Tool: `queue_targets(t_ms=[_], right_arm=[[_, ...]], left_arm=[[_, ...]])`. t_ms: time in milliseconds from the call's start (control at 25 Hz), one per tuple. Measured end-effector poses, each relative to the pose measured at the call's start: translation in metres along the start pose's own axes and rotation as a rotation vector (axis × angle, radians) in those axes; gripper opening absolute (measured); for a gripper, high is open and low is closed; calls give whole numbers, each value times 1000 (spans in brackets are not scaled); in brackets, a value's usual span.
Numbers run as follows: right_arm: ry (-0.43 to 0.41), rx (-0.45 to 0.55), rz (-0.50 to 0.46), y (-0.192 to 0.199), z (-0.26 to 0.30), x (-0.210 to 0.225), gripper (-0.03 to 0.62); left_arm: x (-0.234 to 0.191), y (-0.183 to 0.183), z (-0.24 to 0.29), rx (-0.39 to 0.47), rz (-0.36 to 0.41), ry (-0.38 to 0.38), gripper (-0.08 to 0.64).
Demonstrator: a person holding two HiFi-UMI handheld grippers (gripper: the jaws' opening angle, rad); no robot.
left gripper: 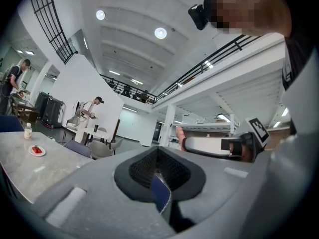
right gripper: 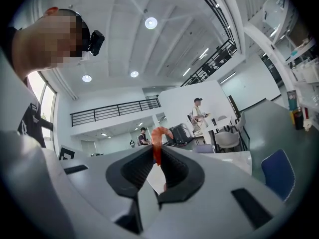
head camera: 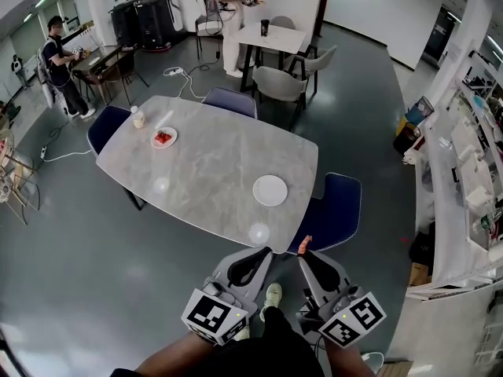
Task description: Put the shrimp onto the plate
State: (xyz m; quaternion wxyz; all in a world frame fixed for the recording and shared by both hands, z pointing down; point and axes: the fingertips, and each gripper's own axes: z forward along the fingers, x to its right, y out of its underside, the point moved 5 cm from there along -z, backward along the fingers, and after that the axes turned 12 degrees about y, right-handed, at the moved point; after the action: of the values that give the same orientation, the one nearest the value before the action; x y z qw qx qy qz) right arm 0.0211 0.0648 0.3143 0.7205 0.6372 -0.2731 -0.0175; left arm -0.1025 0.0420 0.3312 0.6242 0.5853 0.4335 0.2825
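Note:
An orange-pink shrimp [right gripper: 158,142] sticks up from between the jaws of my right gripper [right gripper: 157,156], which is shut on it. In the head view that gripper [head camera: 303,251] and the shrimp [head camera: 305,242] hover just short of the grey marble table's [head camera: 204,179] near edge. An empty white plate [head camera: 269,190] lies on the table ahead of them. My left gripper [head camera: 262,251] is beside the right one, jaws shut with nothing held. From the left gripper view [left gripper: 158,152] I see the right gripper [left gripper: 219,146] and the shrimp [left gripper: 178,132].
A small plate of red shrimp [head camera: 163,137] and a bottle [head camera: 138,117] stand at the table's far left end. Blue chairs [head camera: 336,206] ring the table. A second table [head camera: 271,38], people at the back, and shelving [head camera: 471,171] on the right.

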Motion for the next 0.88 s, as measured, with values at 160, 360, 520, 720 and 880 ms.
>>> queue_targets(t_ms=[160, 360, 520, 720, 880], right_arm=[[-14, -11, -15, -9, 31, 35, 49], [-38, -49, -3, -16, 68, 84, 49], [-62, -76, 30, -17, 93, 122, 49], [-106, -116, 35, -12, 125, 159, 49], [-118, -139, 37, -11, 147, 175, 49]], left_arm=[[-27, 5, 35, -9, 5, -32, 8], [-59, 13, 81, -21, -6, -78, 8], [-80, 20, 116, -33, -12, -108, 8], [-109, 27, 152, -40, 1, -167, 8], [-128, 32, 172, -59, -8, -197, 8]])
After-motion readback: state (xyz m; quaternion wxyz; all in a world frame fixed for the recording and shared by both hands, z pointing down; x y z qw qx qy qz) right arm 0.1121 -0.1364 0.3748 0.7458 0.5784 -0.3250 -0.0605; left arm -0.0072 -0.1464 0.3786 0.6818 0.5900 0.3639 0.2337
